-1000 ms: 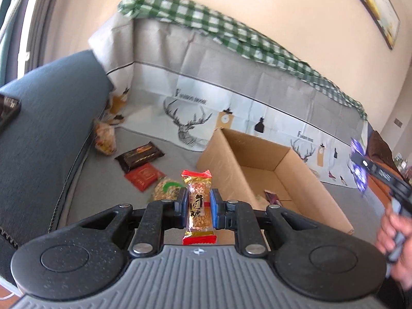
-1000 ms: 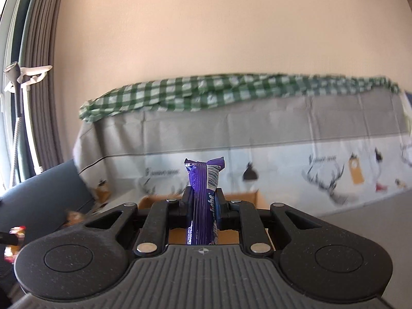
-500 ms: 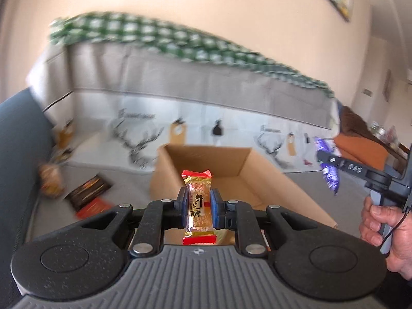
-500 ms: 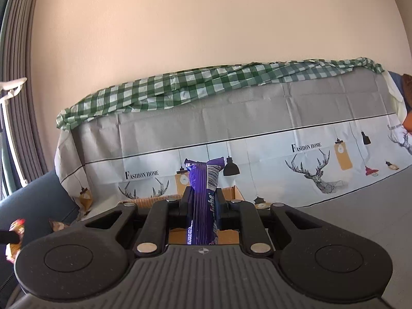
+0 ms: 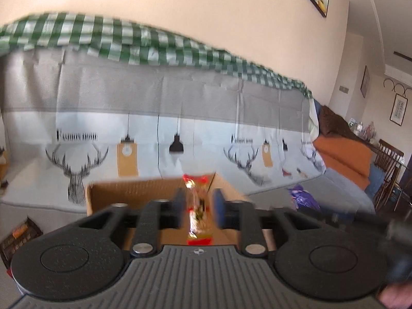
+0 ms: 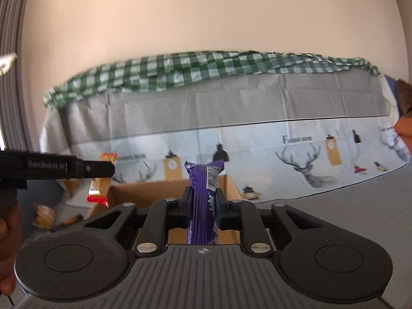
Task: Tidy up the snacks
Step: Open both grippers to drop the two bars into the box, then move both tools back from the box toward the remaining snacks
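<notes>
My left gripper has its pads spread wider than the gold and red candy packet, which hangs blurred between them above the open cardboard box. In the right wrist view the left gripper reaches in from the left with that candy packet hanging at its tip over the box's left edge. My right gripper is shut on a purple wrapped snack bar, held upright above the box. The purple bar also shows in the left wrist view.
The box sits on a sofa covered with a grey deer-print cloth and a green checked cloth. Loose snacks lie left of the box: a dark packet and a small wrapped one. An orange cushion is at right.
My left gripper has swung right over the box and its pads have spread, loosening the candy packet. The right gripper has moved closer to the box, still holding the purple bar.
</notes>
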